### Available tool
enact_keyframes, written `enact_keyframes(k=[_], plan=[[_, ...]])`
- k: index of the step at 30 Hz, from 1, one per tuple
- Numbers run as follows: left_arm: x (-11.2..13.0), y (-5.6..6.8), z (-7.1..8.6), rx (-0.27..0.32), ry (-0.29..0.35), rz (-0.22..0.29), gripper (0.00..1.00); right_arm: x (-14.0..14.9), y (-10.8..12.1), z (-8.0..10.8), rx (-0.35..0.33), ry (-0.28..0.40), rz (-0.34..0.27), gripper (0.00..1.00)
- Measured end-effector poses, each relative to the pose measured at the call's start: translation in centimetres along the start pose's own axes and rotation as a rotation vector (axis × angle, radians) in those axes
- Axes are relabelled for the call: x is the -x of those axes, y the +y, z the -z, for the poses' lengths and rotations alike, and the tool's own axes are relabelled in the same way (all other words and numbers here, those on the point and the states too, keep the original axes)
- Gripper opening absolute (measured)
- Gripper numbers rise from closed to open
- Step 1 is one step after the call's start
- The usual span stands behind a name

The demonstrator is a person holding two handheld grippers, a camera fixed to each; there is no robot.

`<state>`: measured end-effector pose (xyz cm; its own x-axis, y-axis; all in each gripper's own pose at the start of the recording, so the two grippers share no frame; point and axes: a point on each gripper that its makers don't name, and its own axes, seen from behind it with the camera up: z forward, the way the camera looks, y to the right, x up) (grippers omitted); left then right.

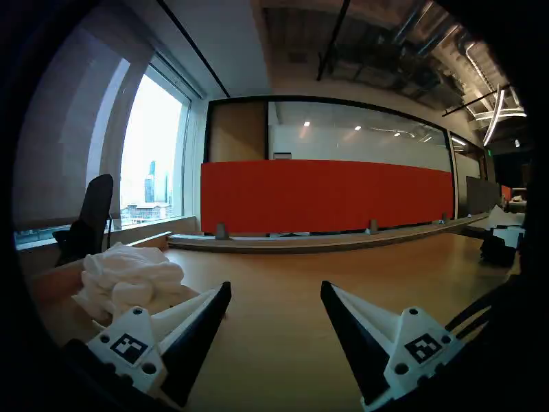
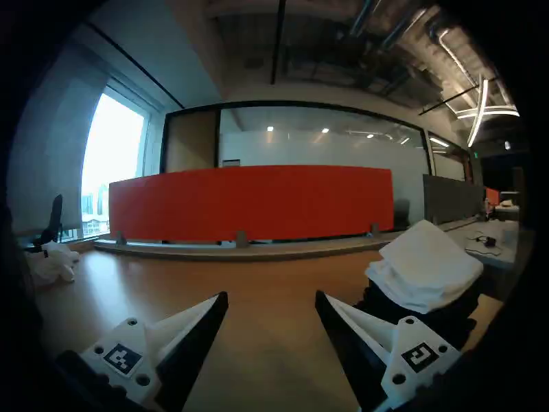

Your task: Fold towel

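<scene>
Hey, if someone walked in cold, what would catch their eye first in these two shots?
The long red divider along the far edge of the wooden desk dominates. A crumpled white towel heap lies left of the open left claw; a folded white stack sits right of the open right claw.

I count two tools, left tool [image 1: 274, 284] and right tool [image 2: 271, 294], one crumpled towel heap [image 1: 130, 278], one folded towel stack [image 2: 425, 271], one red partition [image 1: 326, 196], one chair [image 1: 86, 226], one surface [image 1: 288, 275].
</scene>
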<state>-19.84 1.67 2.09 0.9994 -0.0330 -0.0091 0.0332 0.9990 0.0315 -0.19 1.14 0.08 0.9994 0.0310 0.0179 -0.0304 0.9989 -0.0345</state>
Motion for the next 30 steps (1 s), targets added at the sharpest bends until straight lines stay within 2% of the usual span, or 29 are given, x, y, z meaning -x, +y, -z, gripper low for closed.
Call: enact_keyframes(k=[15,30], plan=[[0.01,-0.04,0.03,0.0,0.0,0.0,0.97,-0.3,-0.71,0.55,-0.019,0.02,0.031,0.99],[0.02,-0.04,0.01,0.0,0.0,0.0,0.97,-0.32,-0.82,0.6,-0.026,0.018,0.031,0.99]])
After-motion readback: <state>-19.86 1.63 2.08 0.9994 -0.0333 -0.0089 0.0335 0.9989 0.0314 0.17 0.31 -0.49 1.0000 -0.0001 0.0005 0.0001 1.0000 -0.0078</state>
